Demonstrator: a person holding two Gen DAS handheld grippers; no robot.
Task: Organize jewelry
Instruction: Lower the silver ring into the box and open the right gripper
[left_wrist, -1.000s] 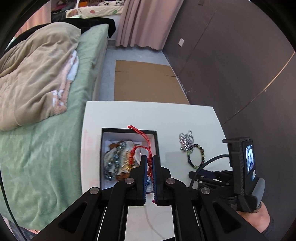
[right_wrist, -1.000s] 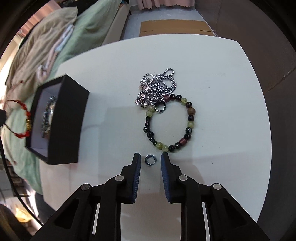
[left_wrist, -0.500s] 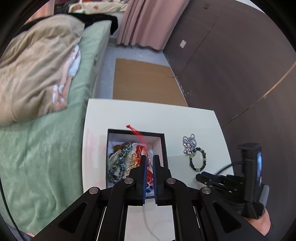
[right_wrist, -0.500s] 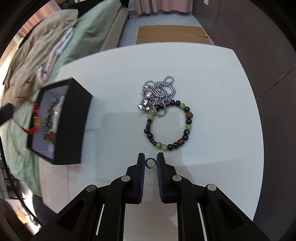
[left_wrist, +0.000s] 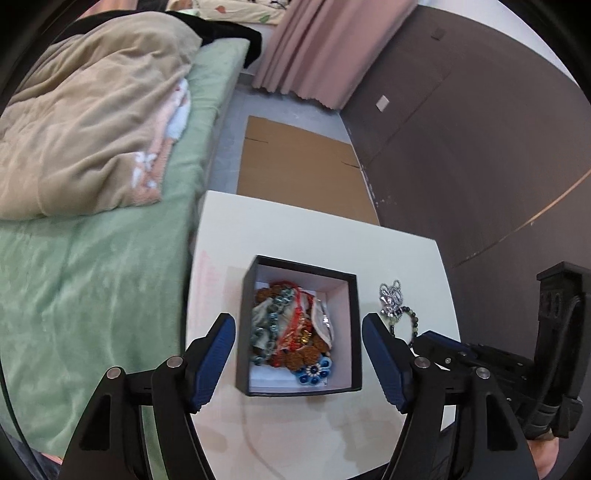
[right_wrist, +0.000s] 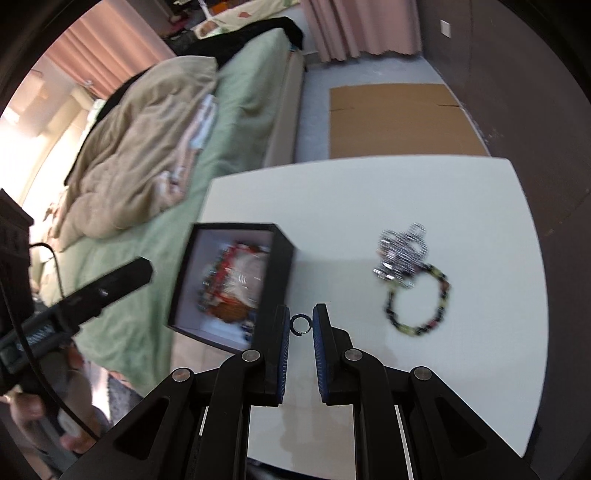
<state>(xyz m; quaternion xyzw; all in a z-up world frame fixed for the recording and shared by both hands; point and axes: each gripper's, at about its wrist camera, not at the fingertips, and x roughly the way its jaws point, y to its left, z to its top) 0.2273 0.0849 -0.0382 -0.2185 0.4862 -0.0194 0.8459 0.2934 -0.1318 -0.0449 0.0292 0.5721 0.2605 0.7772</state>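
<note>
A black jewelry box (left_wrist: 352, 332) with a white lining stands on the white table (left_wrist: 295, 236). It holds a red cord bracelet (left_wrist: 295, 325) and several beaded pieces. My left gripper (left_wrist: 298, 354) is open and empty above the box, its jaws wide apart. My right gripper (right_wrist: 300, 326) is shut on a small metal ring (right_wrist: 300, 325), held above the table beside the box (right_wrist: 280, 251). A silver ball chain (right_wrist: 400, 254) and a dark beaded bracelet (right_wrist: 417, 299) lie on the table to the right; both show in the left wrist view too, the chain (left_wrist: 389, 295) above the bracelet (left_wrist: 410, 321).
A green bed (left_wrist: 92, 277) with a beige blanket (left_wrist: 85, 122) runs along the table's left side. A flat cardboard sheet (left_wrist: 295, 166) lies on the floor beyond the table. A dark wall (left_wrist: 480, 147) stands on the right.
My left gripper opened and let the red cord bracelet drop into the box. My right gripper closed on the small ring, lifted it off the table and moved left toward the box.
</note>
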